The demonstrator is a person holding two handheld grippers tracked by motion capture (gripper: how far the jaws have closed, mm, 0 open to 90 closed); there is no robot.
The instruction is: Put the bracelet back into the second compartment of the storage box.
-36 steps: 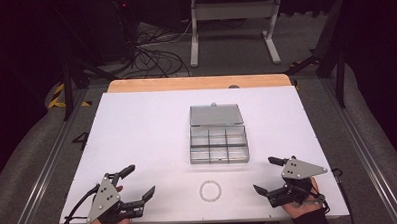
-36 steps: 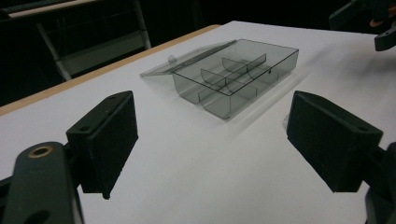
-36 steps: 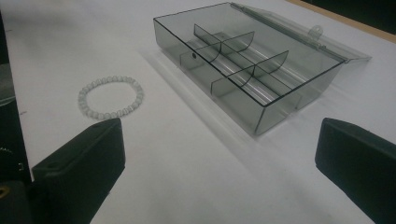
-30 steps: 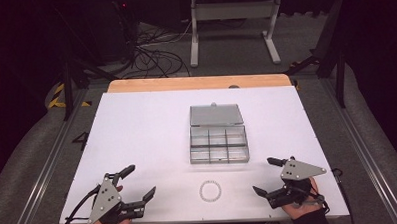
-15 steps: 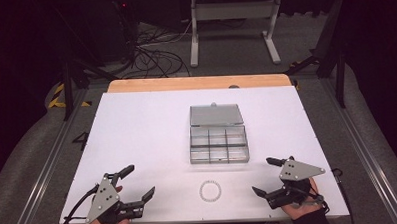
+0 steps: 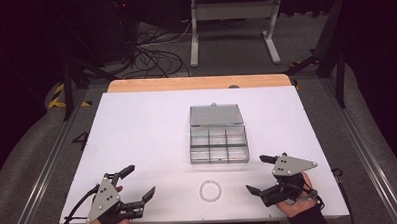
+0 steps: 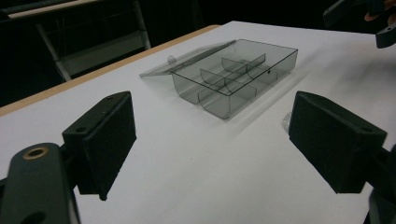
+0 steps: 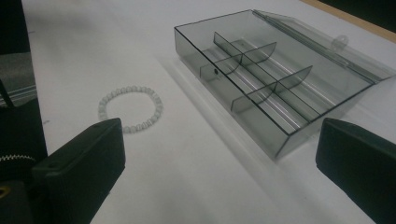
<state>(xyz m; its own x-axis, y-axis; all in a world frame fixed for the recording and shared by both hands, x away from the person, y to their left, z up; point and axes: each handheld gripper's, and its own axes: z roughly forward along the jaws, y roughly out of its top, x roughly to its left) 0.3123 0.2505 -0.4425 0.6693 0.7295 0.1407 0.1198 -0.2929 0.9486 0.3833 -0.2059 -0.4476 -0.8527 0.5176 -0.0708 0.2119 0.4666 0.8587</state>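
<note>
Jaws of both grippers gape wide, holding nothing; bracelet (image 8: 130, 109) partly cut off behind left gripper's (image 7: 210, 149) jaw.

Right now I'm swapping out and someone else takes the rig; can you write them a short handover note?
Left claw: open, holds nothing, at the near left of the white table.
Right claw: open, holds nothing, at the near right.
Bead bracelet: flat on the table near the front edge, between the two claws, apart from the box.
Clear divided box: mid-table, lid laid open behind it, compartments look empty.
Done: box is open.
Left: probably pick up the bracelet, place it in a compartment, perhaps close the lid.
</note>
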